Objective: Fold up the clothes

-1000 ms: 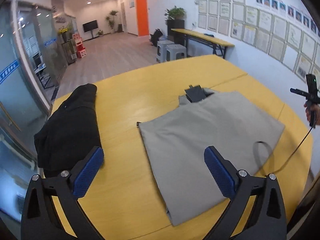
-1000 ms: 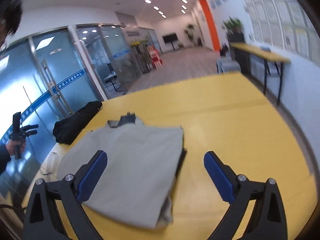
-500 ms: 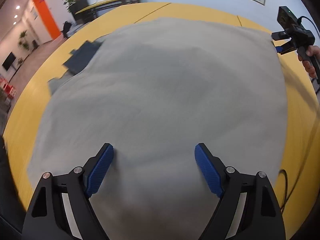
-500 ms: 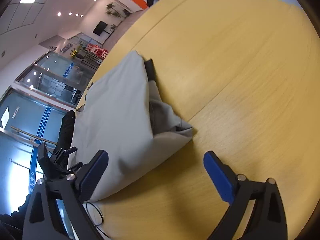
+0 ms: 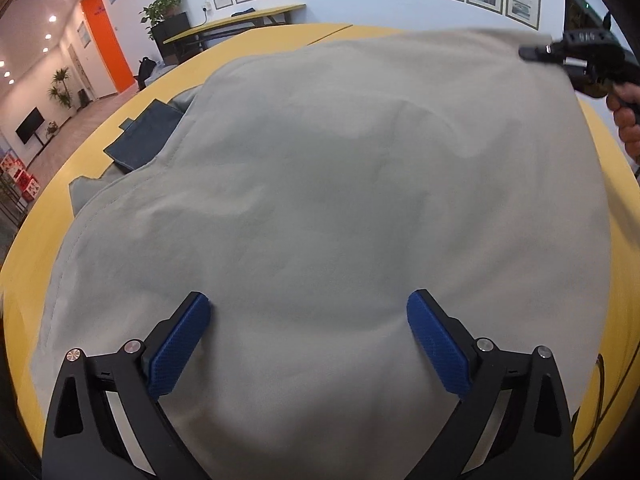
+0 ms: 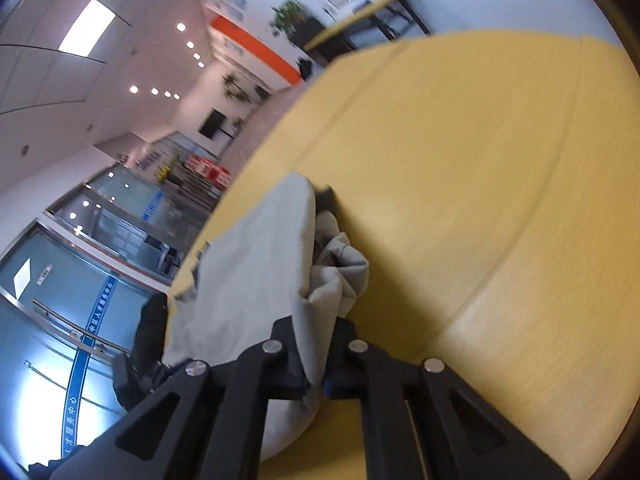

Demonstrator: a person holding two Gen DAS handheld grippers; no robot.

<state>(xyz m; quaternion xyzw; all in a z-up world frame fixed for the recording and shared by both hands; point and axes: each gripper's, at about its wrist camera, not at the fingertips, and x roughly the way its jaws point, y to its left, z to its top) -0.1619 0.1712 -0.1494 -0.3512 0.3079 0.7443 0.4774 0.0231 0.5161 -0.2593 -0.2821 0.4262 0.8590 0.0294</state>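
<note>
Right gripper (image 6: 314, 364) now pinching grey garment (image 6: 256, 280) | left gripper (image 5: 308, 338) still spread over it

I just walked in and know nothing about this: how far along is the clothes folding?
Partly done, I'd say. The grey garment already lies doubled on the yellow table. In hand: the right hand-held gripper is shut on its edge, while the left hand-held gripper is open over the cloth, gripping nothing. Left: probably another fold, and the black garment by the table's edge looks unfolded.
</note>
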